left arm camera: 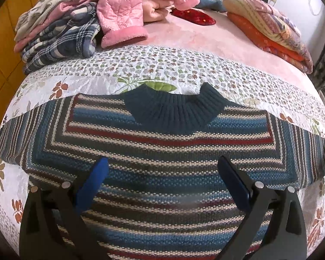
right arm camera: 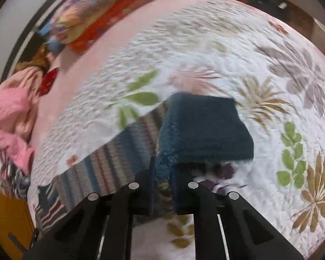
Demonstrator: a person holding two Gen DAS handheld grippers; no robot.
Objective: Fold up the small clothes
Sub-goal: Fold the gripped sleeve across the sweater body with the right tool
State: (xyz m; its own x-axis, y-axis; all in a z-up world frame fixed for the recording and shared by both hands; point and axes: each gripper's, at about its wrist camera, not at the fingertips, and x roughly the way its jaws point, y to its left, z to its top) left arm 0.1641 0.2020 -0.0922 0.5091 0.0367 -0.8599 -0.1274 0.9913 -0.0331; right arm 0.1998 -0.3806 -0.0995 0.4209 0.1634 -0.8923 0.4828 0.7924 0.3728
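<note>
**Striped sweater spread flat, one cuff in the right claw**

The striped sweater (left arm camera: 162,147) lay flat on the floral quilt (left arm camera: 140,65) of the bed, its dark collar (left arm camera: 175,110) toward twelve o'clock. The left claw (left arm camera: 162,162) hung over the sweater's body, jaws wide, gripping nothing. In the blurred right wrist view, the right claw (right arm camera: 162,173) appeared to be closed narrowly on the sweater's dark blue cuff (right arm camera: 203,130). A pile of pink and plaid clothes (left arm camera: 75,21) sat at ten o'clock, folded blankets (left arm camera: 270,28) at two o'clock.
</note>
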